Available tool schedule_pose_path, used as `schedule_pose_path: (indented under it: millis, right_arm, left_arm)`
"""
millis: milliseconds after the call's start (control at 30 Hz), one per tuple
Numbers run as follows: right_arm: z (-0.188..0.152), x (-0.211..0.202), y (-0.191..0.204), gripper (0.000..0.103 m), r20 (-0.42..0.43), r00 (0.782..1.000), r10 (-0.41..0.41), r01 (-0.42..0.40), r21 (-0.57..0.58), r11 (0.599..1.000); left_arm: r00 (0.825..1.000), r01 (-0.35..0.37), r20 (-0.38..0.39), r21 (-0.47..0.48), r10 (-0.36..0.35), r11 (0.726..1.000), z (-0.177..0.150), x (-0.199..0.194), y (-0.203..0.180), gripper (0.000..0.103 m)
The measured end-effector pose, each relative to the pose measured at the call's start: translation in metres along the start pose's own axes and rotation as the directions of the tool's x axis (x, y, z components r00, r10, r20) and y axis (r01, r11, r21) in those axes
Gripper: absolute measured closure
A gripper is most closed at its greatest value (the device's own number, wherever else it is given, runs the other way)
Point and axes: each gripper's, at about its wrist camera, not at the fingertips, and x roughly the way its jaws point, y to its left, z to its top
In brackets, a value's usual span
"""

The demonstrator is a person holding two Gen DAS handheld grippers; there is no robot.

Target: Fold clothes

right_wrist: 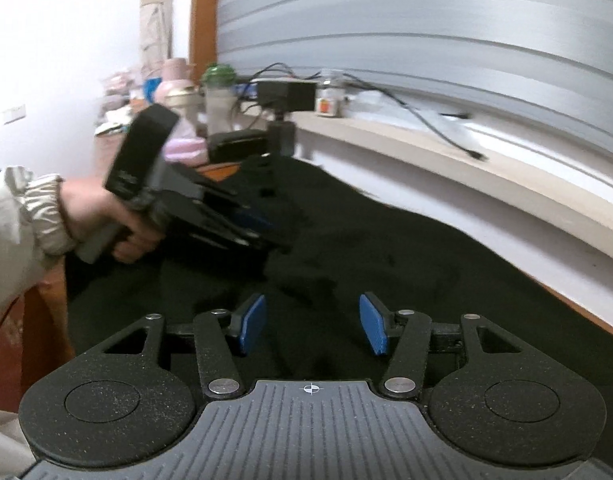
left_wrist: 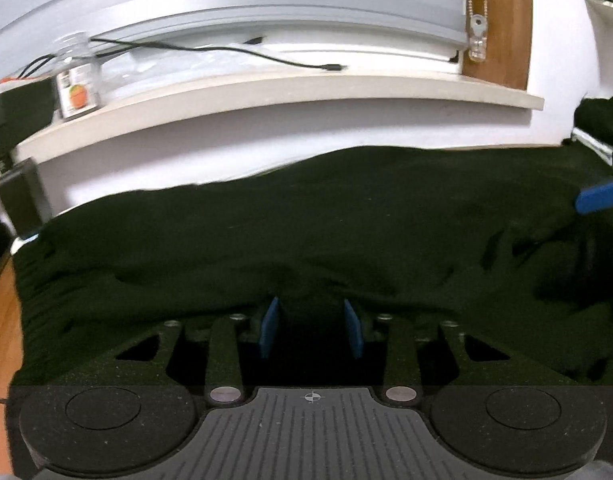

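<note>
Item: dark green garment (left_wrist: 306,220), spread across the wooden table (left_wrist: 0,340) below the window shelf (left_wrist: 290,92) — fold under way.

My left gripper (left_wrist: 312,326) has a raised fold of the cloth between its blue pads, though I cannot tell if they pinch it. My right gripper (right_wrist: 312,322) hangs released over the fabric, holding nothing. Next, I judge, the right needs its own edge before both carry the fold across.

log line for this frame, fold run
left gripper: closing on dark garment fold | right gripper: open, over garment, empty | stage: regrasp
</note>
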Motion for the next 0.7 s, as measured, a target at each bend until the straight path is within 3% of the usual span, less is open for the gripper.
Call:
schedule_pose_path:
  millis: [133, 200, 267, 400, 500, 700]
  right_arm:
    - [0.007, 0.011, 0.023, 0.050, -0.028, 0.998, 0.053, -0.054, -0.031, 0.998]
    - [0.012, 0.019, 0.040, 0.049, -0.034, 0.996, 0.088, -0.089, -0.057, 0.994]
    - [0.019, 0.031, 0.060, 0.047, -0.037, 0.991, 0.130, -0.133, -0.084, 0.988]
    - [0.036, 0.063, 0.109, 0.046, -0.049, 0.975, 0.216, -0.220, -0.144, 0.965]
    - [0.045, 0.088, 0.153, 0.046, -0.062, 0.962, 0.266, -0.273, -0.200, 0.941]
    - [0.053, 0.133, 0.235, 0.045, -0.095, 0.945, 0.314, -0.328, -0.303, 0.895]
  left_arm:
    - [0.999, -0.002, -0.036, 0.001, 0.002, 1.000, 0.005, -0.001, -0.003, 0.065]
    - [1.000, -0.022, -0.017, -0.015, 0.021, 1.000, 0.005, -0.026, 0.012, 0.064]
    - [0.999, -0.044, 0.008, -0.033, 0.044, 0.999, 0.004, -0.053, 0.028, 0.055]
    - [0.993, -0.112, 0.030, -0.063, 0.114, 0.992, -0.004, -0.106, 0.064, 0.055]
    - [0.990, -0.143, -0.008, -0.093, 0.143, 0.985, -0.024, -0.127, 0.094, 0.057]
    - [0.986, -0.143, -0.104, -0.141, 0.129, 0.980, -0.067, -0.121, 0.130, 0.059]
